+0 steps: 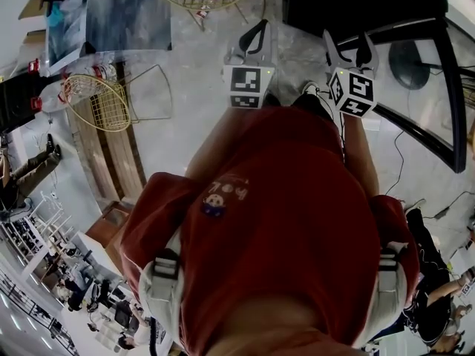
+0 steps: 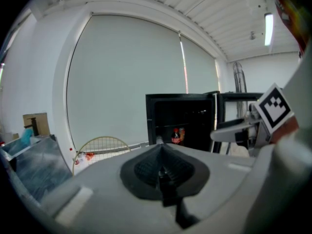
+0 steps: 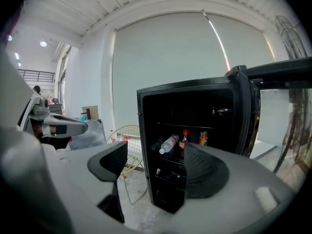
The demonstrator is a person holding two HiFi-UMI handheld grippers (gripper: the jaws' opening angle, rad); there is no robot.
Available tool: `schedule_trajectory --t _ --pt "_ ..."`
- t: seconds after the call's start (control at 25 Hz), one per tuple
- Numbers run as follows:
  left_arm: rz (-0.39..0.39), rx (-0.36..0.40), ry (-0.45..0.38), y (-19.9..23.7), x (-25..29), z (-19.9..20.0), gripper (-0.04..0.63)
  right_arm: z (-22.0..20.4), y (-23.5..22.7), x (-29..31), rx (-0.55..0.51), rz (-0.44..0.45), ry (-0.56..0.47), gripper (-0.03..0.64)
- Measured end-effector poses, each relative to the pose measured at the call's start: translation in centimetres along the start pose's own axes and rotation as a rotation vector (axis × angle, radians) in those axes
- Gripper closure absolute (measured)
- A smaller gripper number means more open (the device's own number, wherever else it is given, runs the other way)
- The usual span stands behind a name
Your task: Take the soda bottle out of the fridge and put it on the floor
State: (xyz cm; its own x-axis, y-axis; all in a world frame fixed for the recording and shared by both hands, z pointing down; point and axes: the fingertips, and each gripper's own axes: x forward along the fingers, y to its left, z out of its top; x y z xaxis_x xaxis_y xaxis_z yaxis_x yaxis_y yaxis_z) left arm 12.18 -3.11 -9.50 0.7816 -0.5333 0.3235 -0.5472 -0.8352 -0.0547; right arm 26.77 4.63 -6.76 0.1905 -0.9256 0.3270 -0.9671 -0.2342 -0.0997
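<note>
Right gripper [image 3: 156, 161] jaws spread wide, empty; left gripper [image 2: 162, 168] jaws closed, empty. At 1 o'clock beyond right jaws, soda bottle [image 3: 185, 139] upright inside open fridge [image 3: 144, 130].

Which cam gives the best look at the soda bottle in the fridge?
Right gripper view: the soda bottle stands nearest and clearest, red cap up, on a shelf in the open fridge. Left gripper view shows it small and distant. Head view doesn't show it.
</note>
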Motion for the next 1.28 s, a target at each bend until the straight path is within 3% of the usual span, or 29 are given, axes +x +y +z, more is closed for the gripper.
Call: schedule_trajectory --t 0.44,0.76,1.0,1.28 --pt "0.020 -0.005 0.023 0.5 -0.4 -1.0 0.595 -2.7 -1.5 -0.3 0.057 -0.067 0.068 0.276" --pt "0.038 -0.011 0.042 2.1 1.2 -3.7 0.595 -5.1 -1.1 1.8 0.038 -0.055 0.091 0.276" --pt "0.079 -0.031 0.052 3.5 3.8 -8.2 0.595 -8.4 -1.1 4.4 0.034 -0.042 0.093 0.276" --pt "0.116 -0.073 0.059 4.6 7.9 -16.9 0.595 -15.2 -1.3 8.4 -0.006 -0.033 0.099 0.276"
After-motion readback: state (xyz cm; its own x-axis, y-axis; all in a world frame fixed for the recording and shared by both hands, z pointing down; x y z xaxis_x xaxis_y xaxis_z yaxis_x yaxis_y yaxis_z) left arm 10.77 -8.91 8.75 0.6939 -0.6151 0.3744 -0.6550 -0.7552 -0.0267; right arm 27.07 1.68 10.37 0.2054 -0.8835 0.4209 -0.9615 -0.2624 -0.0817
